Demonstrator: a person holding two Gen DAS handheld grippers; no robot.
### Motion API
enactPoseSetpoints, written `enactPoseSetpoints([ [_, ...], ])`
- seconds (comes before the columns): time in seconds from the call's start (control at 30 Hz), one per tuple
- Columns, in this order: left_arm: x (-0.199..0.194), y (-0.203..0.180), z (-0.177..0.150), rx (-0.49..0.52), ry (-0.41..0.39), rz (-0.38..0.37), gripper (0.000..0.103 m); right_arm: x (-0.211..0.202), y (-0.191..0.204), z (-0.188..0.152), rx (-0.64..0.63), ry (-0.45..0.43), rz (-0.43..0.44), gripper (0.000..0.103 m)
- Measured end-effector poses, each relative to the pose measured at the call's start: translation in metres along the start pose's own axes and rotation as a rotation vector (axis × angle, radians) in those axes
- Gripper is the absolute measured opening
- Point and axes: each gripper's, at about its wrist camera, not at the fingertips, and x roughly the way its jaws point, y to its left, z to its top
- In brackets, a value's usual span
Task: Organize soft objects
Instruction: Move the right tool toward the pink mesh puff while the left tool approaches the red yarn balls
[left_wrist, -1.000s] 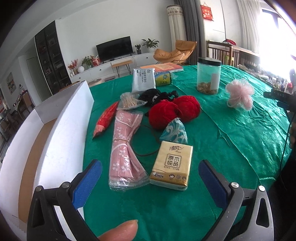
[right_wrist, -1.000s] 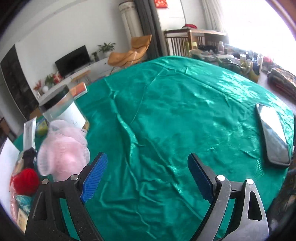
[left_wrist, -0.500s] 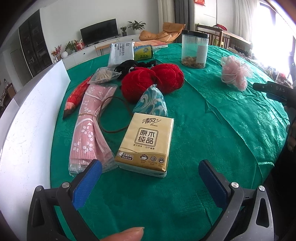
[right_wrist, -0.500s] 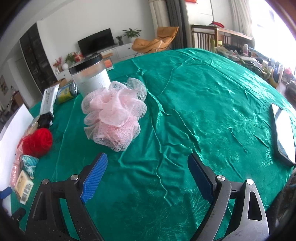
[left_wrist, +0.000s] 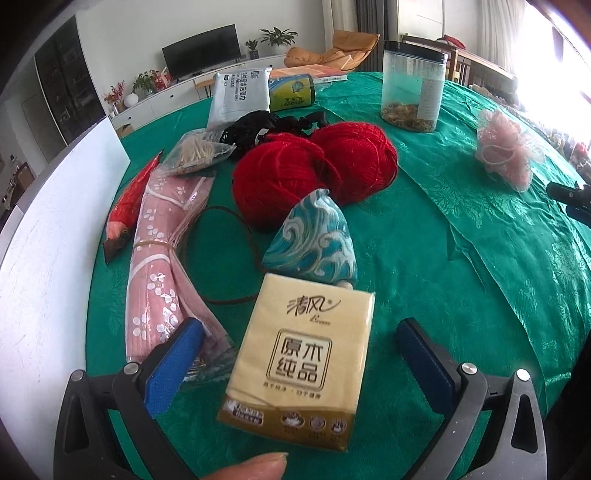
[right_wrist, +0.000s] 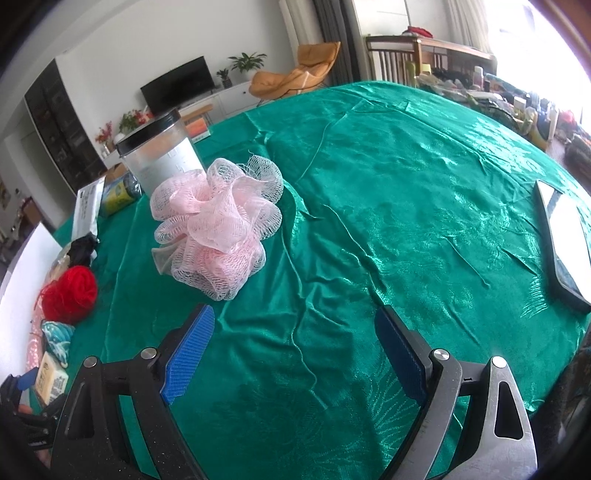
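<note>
Two red yarn balls (left_wrist: 314, 173) sit side by side on a green tablecloth (left_wrist: 461, 277), among a cluster of soft items. Just in front of them lies a blue wave-patterned pouch (left_wrist: 314, 240), and touching its near edge is a yellow tissue pack (left_wrist: 299, 369). The left gripper (left_wrist: 299, 365) hangs wide open, its blue pads on either side of the tissue pack without touching it. A pink floral cloth roll (left_wrist: 159, 266) lies just left of the pack, beside a white board (left_wrist: 48, 266). Well apart to the right sits a pink mesh pouf (right_wrist: 218, 225), in front of a clear jar (right_wrist: 159, 155). The right gripper (right_wrist: 295, 354) is also spread open over bare cloth, near the pouf, holding nothing. A phone (right_wrist: 565, 243) lies at far right.
</note>
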Motion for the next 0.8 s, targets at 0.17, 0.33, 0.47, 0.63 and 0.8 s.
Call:
enactPoseSetpoints([
  [0.17, 0.016, 0.002, 0.022, -0.009, -0.014, 0.015, 0.103, 0.002, -0.006, 0.000, 0.030, 0.009, 0.003, 0.090],
  [0.33, 0.026, 0.005, 0.034, -0.027, -0.032, 0.029, 0.103, 0.005, -0.009, 0.000, 0.043, 0.022, -0.009, 0.090],
  [0.47, 0.027, 0.009, 0.034, -0.046, -0.038, 0.017, 0.103, 0.008, -0.005, -0.002, 0.017, 0.029, -0.028, 0.090],
  [0.63, 0.029, 0.010, 0.034, -0.052, -0.035, 0.009, 0.103, 0.012, 0.004, -0.004, -0.041, 0.038, -0.077, 0.091],
  [0.8, 0.029, 0.009, 0.033, -0.056, -0.034, 0.003, 0.103, 0.018, 0.016, -0.008, -0.118, 0.041, -0.150, 0.092],
])
